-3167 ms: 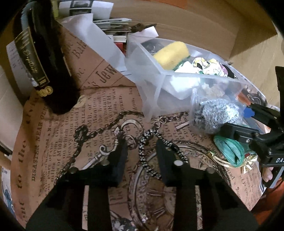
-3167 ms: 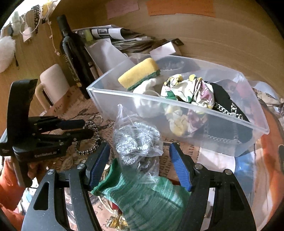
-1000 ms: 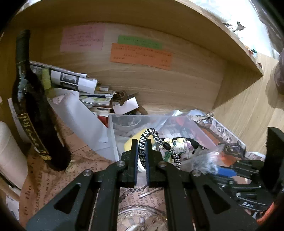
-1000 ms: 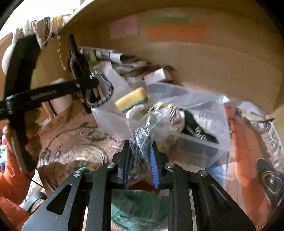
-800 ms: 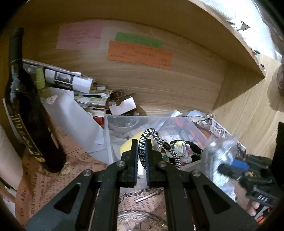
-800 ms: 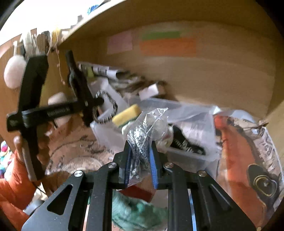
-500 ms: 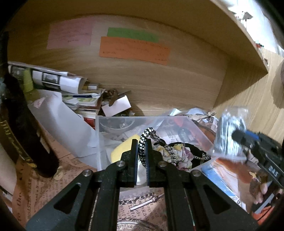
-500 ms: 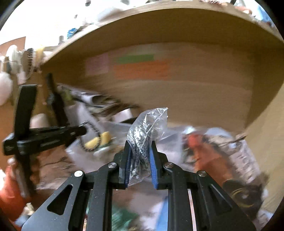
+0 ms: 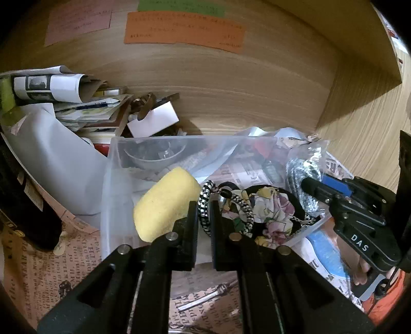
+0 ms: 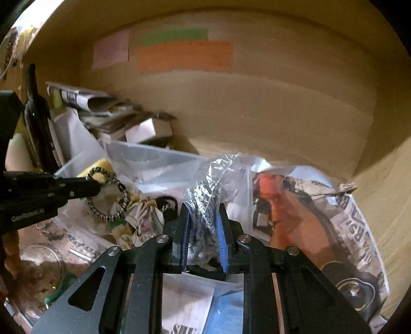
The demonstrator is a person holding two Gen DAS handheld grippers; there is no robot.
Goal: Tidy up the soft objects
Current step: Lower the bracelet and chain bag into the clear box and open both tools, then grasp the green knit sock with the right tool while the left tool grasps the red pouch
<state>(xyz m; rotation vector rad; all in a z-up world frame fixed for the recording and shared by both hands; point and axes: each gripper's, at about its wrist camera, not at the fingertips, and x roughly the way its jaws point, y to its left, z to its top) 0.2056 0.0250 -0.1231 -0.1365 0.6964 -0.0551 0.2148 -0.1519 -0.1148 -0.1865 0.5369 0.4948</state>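
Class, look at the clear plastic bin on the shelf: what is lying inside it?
Inside the clear plastic bin lie a yellow sponge, a floral fabric piece and a small bowl at the back. Whatever sits beneath them is covered.

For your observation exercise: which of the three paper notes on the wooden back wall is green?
The narrow top note, directly above the orange note; the pink note sits left.

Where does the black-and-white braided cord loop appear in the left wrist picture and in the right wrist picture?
Left wrist view: the braided cord loop is at the centre, pinched in the left gripper, over the clear plastic bin.
Right wrist view: the loop hangs at the left, from the left gripper coming in from the left edge.
Shared landmark: the yellow sponge in the bin.
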